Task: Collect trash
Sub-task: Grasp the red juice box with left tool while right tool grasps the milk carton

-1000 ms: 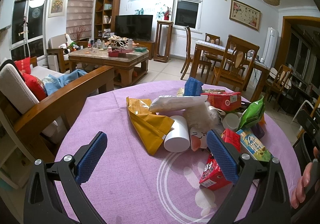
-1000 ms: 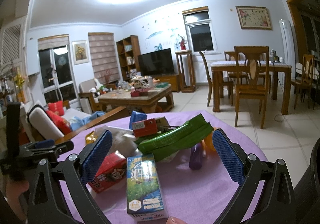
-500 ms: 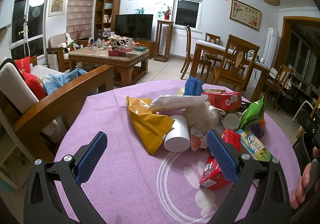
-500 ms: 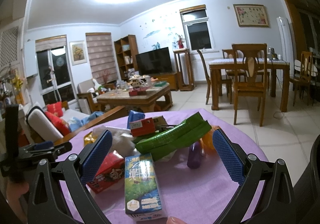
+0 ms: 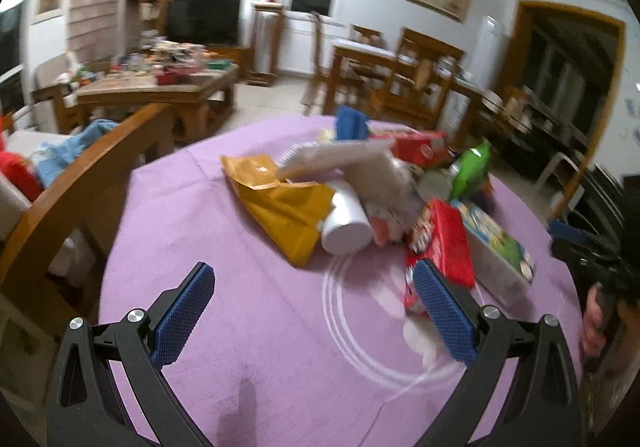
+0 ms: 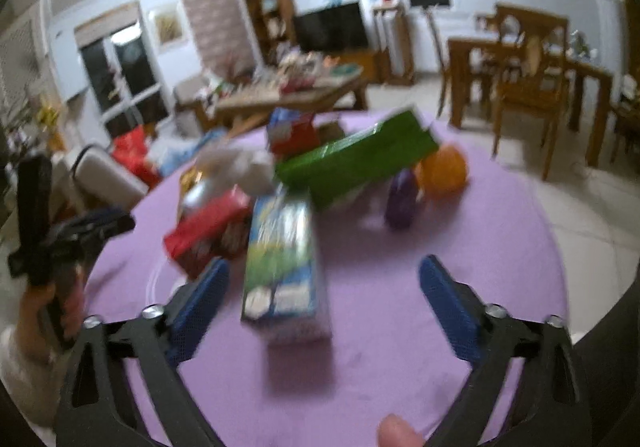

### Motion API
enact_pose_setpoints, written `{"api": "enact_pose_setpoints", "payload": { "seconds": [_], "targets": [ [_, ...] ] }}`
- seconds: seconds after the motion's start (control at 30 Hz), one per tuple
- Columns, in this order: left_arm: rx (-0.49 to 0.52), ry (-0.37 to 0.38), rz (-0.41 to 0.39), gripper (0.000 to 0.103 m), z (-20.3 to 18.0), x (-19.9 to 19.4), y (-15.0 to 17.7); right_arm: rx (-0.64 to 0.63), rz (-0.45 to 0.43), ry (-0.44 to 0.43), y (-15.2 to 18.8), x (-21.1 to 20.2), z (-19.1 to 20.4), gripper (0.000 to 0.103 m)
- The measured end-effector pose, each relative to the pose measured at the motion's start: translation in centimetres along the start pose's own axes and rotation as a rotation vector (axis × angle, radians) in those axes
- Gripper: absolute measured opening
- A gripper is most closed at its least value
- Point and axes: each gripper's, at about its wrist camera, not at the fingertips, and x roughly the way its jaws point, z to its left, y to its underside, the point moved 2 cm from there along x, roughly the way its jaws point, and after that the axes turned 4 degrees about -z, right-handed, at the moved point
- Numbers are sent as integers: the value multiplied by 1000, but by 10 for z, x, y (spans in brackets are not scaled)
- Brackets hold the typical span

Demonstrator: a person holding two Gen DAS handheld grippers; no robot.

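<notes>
The green-and-blue carton (image 6: 282,267), lying near the front of the trash pile on the purple tablecloth (image 6: 460,215), looks light, stiff & prob. crushable, best pinched across its long sides, w/ the right gripper (image 6: 324,287) angled down, jaws closing around it, not yet touching.

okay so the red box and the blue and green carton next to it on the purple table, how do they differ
The red box is red, with cartoon print on its side, and lies angled leftward; the blue and green carton is taller and points straight toward the right gripper, whose jaws are closing with nothing gripped yet. Both are rectangular cartons lying on the purple tablecloth.
</notes>
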Motion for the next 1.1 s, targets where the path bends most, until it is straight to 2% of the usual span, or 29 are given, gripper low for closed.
{"api": "enact_pose_setpoints", "payload": {
  "seconds": [0.1, 0.17, 0.23, 0.43, 0.47, 0.5, 0.53, 0.6, 0.67, 0.7, 0.77, 0.93, 1.1],
  "targets": [
    [18, 6, 53, 98, -6, 11, 1, -18, 75, -9, 9, 12, 10, 77],
    [5, 70, 69, 98, -17, 14, 0, -43, 106, -23, 12, 21, 23, 71],
    [49, 100, 62, 98, -38, 16, -3, -48, 134, -31, 14, 30, 29, 71],
    [164, 104, 76, 98, -79, 34, -6, -71, 187, -16, 15, 52, 49, 67],
    [178, 105, 86, 96, -85, 39, -6, -79, 195, -12, 16, 55, 53, 61],
    [183, 105, 93, 85, -86, 43, -6, -82, 204, -11, 16, 60, 55, 55],
    [184, 106, 106, 78, -88, 46, -5, -81, 214, -12, 17, 62, 58, 53],
    [160, 108, 160, 53, -85, 59, -4, -79, 220, -10, 12, 71, 56, 53],
    [128, 124, 206, 40, -81, 66, -3, -64, 219, -21, 12, 71, 58, 53],
    [119, 127, 201, 37, -78, 65, -3, -50, 217, -39, 12, 70, 58, 52],
    [125, 134, 178, 31, -76, 57, -4, -18, 218, -78, 12, 61, 50, 52],
    [108, 152, 180, 31, -74, 52, -2, 45, 209, -169, 16, 35, 35, 51],
    [84, 175, 115, 31, -77, 29, -13, 113, 170, -224, 17, -4, 13, 50]
  ]
}}
